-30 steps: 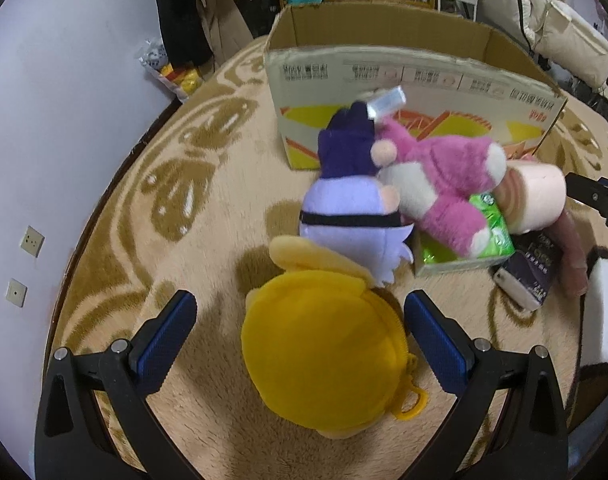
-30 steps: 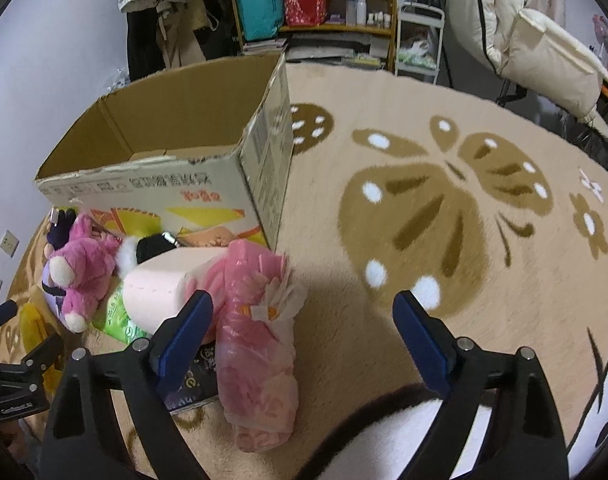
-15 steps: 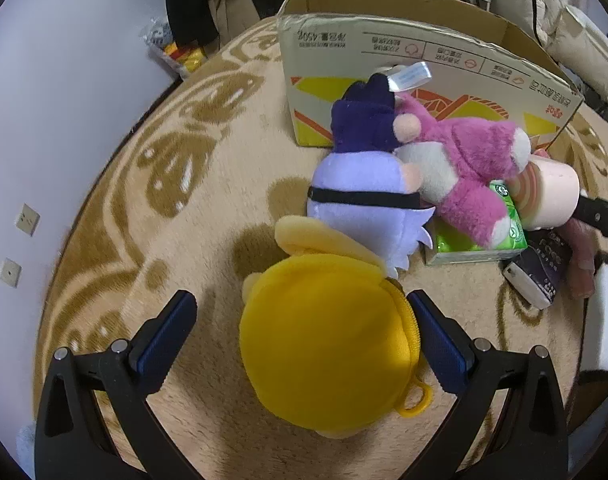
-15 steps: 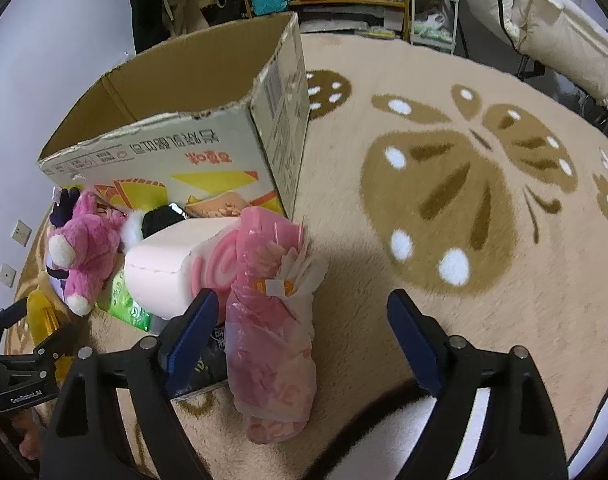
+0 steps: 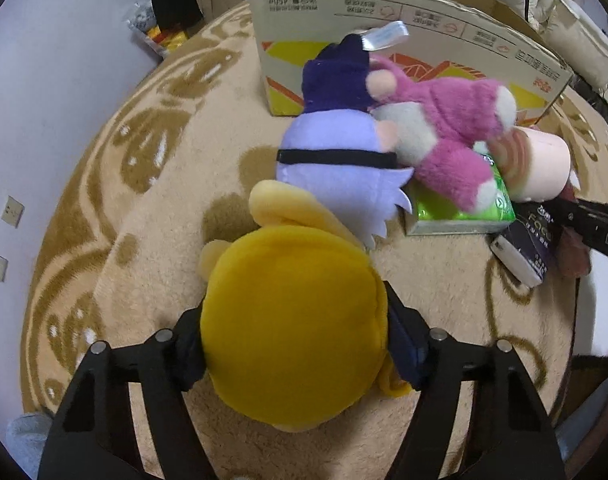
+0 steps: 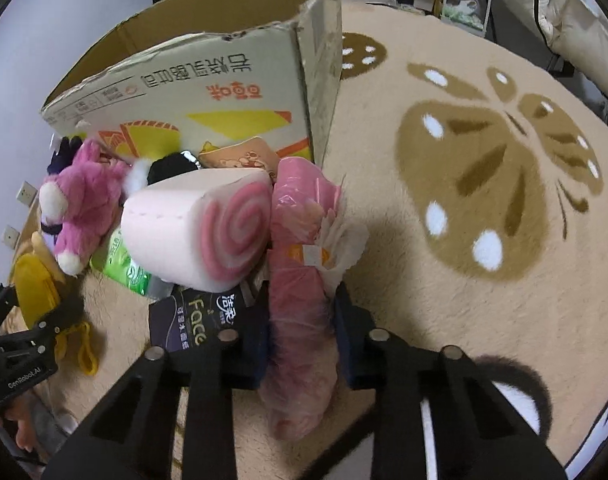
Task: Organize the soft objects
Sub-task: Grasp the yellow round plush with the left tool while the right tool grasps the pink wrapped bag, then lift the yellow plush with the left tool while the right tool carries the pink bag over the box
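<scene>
Yellow plush (image 5: 292, 320) pinched by left tool (image 5: 294, 344) — jaws just closed, pink bag (image 6: 300, 280) pinched by right tool (image 6: 302, 332)

Yellow plush (image 5: 296, 320) hides the left tongs' (image 5: 296, 344) pads — contact unseen.

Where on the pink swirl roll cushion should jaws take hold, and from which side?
Probably across the pink swirl roll mid-length, coming from above: it lies on its side over the green pack, its top curve exposed, with the pink plush and pink wrapped bundle crowding each end.
</scene>
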The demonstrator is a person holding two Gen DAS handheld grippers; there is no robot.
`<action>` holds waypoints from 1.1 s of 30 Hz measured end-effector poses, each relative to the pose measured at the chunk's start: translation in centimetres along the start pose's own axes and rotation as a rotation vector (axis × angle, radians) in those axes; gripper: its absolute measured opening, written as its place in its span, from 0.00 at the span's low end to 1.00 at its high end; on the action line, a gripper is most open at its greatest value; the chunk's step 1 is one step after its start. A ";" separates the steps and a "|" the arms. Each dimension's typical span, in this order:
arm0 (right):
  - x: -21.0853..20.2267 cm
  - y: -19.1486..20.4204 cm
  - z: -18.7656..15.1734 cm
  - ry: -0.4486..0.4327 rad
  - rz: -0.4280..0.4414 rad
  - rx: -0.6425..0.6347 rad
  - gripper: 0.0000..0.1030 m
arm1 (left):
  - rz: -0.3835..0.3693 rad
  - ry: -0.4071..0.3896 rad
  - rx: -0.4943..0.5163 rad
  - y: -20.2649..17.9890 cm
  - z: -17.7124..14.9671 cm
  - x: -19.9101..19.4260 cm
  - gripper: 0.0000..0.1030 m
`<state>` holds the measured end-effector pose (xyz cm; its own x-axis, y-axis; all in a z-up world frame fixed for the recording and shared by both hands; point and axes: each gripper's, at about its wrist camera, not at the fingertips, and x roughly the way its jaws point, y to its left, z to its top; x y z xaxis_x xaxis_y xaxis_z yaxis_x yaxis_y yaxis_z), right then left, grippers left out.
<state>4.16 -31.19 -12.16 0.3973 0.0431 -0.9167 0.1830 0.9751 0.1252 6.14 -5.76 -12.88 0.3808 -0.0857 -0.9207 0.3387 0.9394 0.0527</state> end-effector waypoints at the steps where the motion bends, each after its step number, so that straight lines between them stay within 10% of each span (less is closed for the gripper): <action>1: -0.1 -0.1 0.0 -0.004 0.001 0.006 0.23 | 0.009 -0.006 0.006 -0.1 -0.1 -0.2 0.68; 15: -4.1 -1.0 -1.0 -0.109 0.030 0.050 0.19 | 0.070 -0.121 -0.063 1.0 -1.0 -4.5 0.68; 33: -14.2 0.6 -0.8 -0.424 0.036 0.045 0.19 | 0.156 -0.460 -0.139 3.5 -2.1 -13.3 0.68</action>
<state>-2.05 -31.08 0.61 0.7373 -0.0251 -0.6752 0.1972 0.9638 0.1794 0.46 -0.61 -1.28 0.7683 -0.0492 -0.6382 0.1420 0.9853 0.0950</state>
